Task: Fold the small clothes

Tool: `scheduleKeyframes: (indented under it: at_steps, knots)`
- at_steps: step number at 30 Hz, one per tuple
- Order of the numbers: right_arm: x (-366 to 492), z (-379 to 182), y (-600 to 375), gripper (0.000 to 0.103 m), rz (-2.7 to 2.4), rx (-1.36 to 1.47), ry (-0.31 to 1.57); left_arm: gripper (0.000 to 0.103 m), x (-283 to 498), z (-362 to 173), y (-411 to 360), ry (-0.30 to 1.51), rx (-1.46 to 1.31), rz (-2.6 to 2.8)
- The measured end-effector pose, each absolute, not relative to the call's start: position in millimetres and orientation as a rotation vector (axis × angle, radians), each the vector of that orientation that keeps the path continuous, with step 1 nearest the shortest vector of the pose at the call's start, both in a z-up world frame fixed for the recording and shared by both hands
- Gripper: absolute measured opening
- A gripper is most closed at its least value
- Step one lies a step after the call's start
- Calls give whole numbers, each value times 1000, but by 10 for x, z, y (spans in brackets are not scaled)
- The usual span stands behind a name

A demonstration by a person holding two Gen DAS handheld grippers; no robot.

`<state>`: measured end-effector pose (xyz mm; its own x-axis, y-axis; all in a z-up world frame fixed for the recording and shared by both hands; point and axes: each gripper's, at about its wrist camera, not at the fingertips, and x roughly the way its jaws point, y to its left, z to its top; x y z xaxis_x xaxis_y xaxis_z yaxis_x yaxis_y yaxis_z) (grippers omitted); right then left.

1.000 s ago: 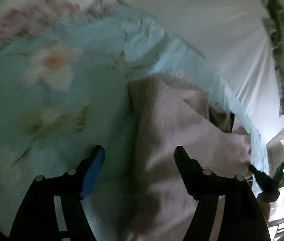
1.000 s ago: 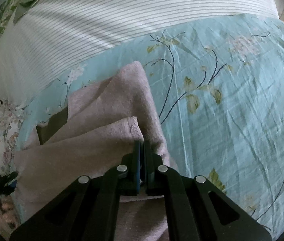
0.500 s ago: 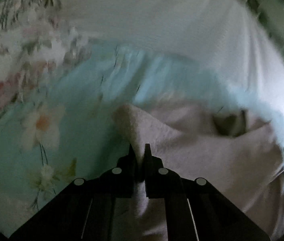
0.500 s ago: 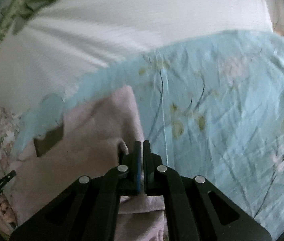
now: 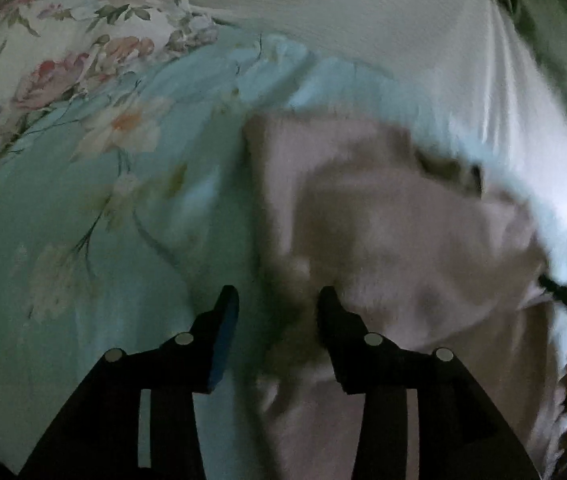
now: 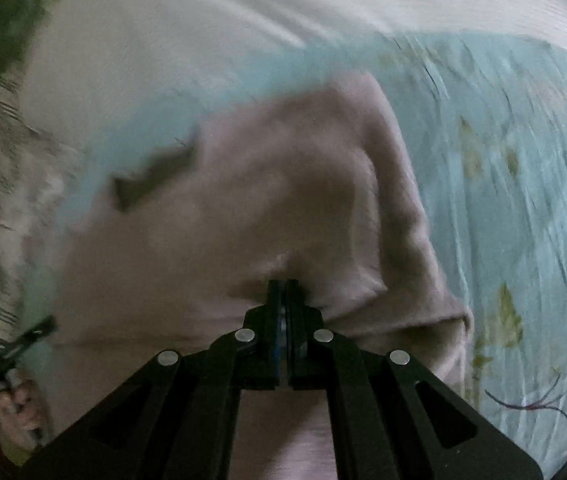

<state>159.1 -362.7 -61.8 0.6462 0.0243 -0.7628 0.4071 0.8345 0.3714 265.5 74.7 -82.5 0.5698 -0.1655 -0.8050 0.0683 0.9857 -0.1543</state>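
- Left wrist view: the left gripper (image 5: 273, 300) has its jaws spread apart, holding nothing; one finger hangs over the bedsheet (image 5: 83, 240), the other over the near-left edge of the pink garment (image 5: 383, 240).
- Right wrist view: the right gripper (image 6: 283, 292) is clenched on a raised fold of the pink garment (image 6: 243, 220), near its right edge, and the cloth tents up toward the closed tips.
- The garment lies on the turquoise floral bedsheet (image 6: 523, 200), with its far end close to the white striped pillow (image 6: 203, 40). A dark patch (image 6: 151, 176) shows near its far-left side; blur hides what it is.
- Handling, as I judge it: the fabric looks soft, fuzzy and light, so it will sag and drape, not hold a shape. It should not slip from a firm pinch, but a single-layer pinch may drag the layers apart.
- Best hold for the free left gripper would be the near-left edge or corner, matching the right grip, so the fold comes across evenly.
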Motion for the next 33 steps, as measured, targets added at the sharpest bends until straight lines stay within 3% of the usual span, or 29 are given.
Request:
scheduleKeyframes:
  at_steps: [15,17,18,19,21,27,33]
  knots:
    - [391,-350,-3607,5,-269,639,775,53,1823,-747,987,969,-212,-163]
    - [156,-393,-3558,9,-259,656,777,57,1601,-774,1007,982,-228,-185]
    - [54,-407,-3538,20,-259,661,776,58,1521,-791,1008,989,-235,-197]
    - [-71,-420,-3506,39,-260,668,772,59,1411,-815,1012,998,-243,-211]
    - [-253,-425,-3451,57,-264,670,753,61,1217,-859,1018,1008,-251,-224]
    - [-686,-493,-3330,57,-195,669,778,71,679,-938,980,1023,-245,-283]
    - [-991,-607,-3188,57,63,626,934,81,201,-1023,882,1051,-184,-476]
